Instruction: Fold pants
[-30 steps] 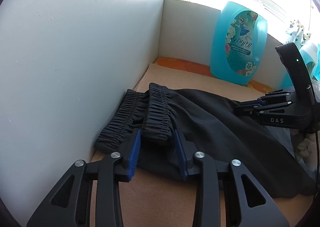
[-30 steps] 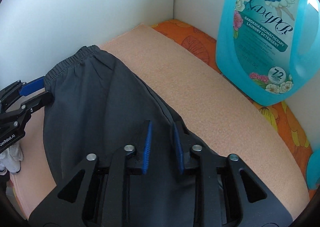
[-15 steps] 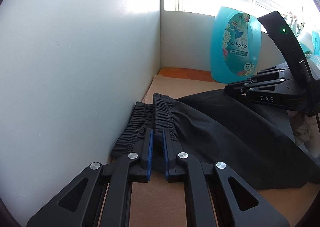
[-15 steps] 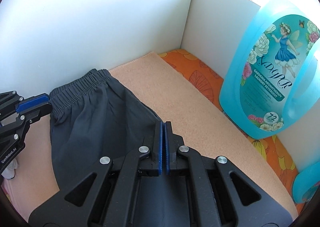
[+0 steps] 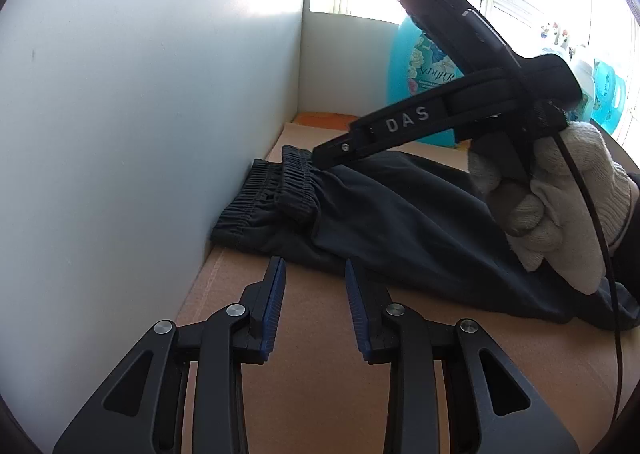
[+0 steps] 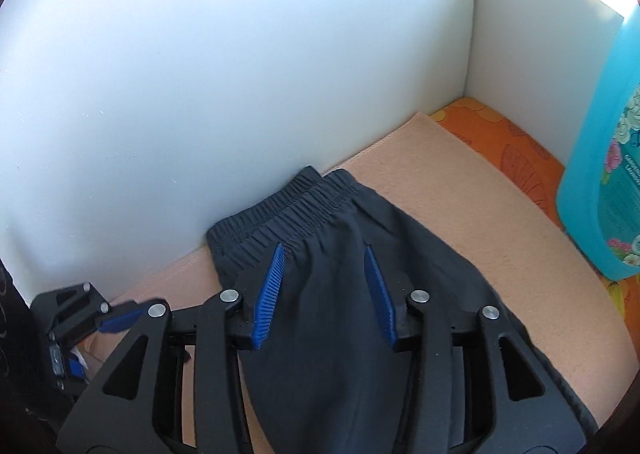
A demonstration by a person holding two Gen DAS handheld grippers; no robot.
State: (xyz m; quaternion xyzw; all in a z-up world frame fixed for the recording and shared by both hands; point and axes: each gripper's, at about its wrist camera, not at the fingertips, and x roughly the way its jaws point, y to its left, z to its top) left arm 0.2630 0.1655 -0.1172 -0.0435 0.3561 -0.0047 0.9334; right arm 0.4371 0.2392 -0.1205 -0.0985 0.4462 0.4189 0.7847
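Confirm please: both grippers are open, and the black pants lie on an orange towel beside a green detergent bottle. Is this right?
The bottle's colour is wrong: the right wrist view shows the detergent bottle is blue. The rest holds: the left gripper and right gripper are open, and the black pants lie on the orange towel.

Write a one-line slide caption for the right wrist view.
Open right gripper poised over folded dark pants beside the white wall, blue detergent bottle at right.
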